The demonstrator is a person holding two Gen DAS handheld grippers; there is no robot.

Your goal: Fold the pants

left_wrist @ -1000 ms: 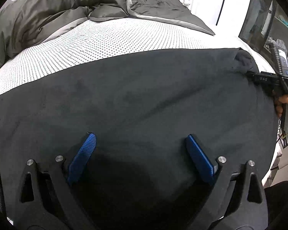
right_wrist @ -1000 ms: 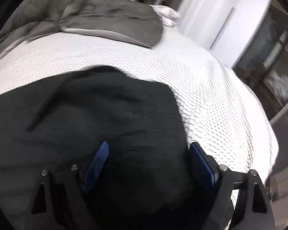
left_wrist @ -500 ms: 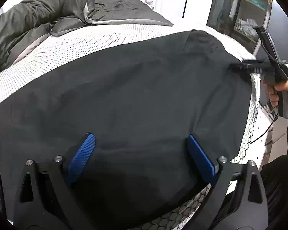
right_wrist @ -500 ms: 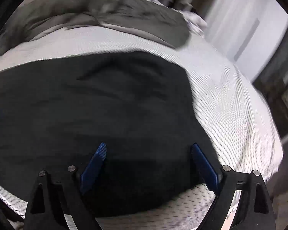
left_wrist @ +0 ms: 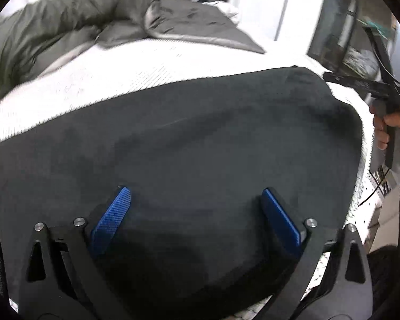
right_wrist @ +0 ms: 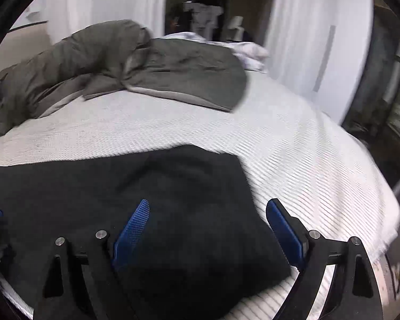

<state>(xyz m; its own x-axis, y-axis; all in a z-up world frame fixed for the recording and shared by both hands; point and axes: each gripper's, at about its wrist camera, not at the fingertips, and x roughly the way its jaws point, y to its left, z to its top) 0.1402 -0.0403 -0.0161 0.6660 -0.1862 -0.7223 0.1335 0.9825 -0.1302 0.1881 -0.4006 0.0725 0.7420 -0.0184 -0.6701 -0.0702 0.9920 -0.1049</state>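
Observation:
Black pants (left_wrist: 200,138) lie flat on the white bed (left_wrist: 106,80), folded into a wide dark slab. My left gripper (left_wrist: 196,205) hovers open over their near part, blue pads apart, holding nothing. My right gripper (right_wrist: 208,213) is open too, above the pants' right end (right_wrist: 173,186), with its right finger over the white bedcover (right_wrist: 306,160). In the left wrist view the right gripper (left_wrist: 360,85) shows at the far right, held by a hand just off the pants' far corner.
A rumpled grey duvet (right_wrist: 120,61) lies across the back of the bed, with white bedding (right_wrist: 248,50) behind it. White wardrobe doors (right_wrist: 320,40) and a dark glass cabinet (left_wrist: 346,34) stand at the right. The bed's right edge (right_wrist: 373,213) drops off close by.
Both grippers have pulled back and tilted up from the pants. The right gripper has come off the pants' corner and now stands just beside it. Both stay open.

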